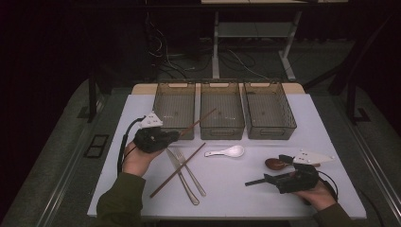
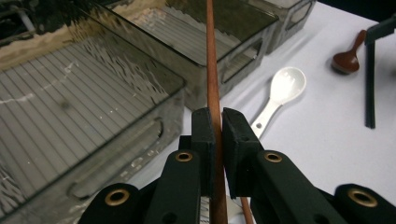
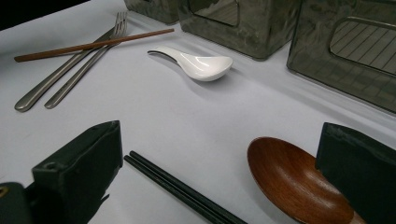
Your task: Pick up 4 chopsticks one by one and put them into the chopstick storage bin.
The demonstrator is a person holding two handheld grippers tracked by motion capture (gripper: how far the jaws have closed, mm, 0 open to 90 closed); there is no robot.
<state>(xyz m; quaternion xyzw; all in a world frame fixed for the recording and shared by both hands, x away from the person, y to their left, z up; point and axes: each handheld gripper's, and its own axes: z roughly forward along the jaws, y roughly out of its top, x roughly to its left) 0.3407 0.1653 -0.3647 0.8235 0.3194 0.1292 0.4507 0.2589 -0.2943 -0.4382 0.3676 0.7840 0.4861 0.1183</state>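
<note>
My left gripper [image 1: 176, 135] [image 2: 215, 116] is shut on a brown chopstick [image 1: 201, 119] [image 2: 210, 56], lifted off the table, its far end reaching over the gap between the left bin [image 1: 156, 108] and the middle bin [image 1: 222, 128]. A second brown chopstick [image 1: 178, 170] [image 3: 93, 45] lies on the white table across a fork [image 1: 191, 174] and a knife [image 1: 182, 177]. My right gripper [image 1: 276, 169] [image 3: 215, 172] stands open low over the table, with a brown wooden spoon [image 1: 275, 163] [image 3: 292, 179] and a pair of black chopsticks [image 1: 254, 182] [image 3: 180, 189] between its jaws, pads apart from both.
Three smoky clear bins stand in a row at the table's far side, the right bin [image 1: 286, 111] included; their floors look bare. A white ceramic spoon [image 1: 227, 152] [image 2: 280, 91] [image 3: 196, 63] lies mid-table. Bare table [image 1: 236, 198] runs along the near edge.
</note>
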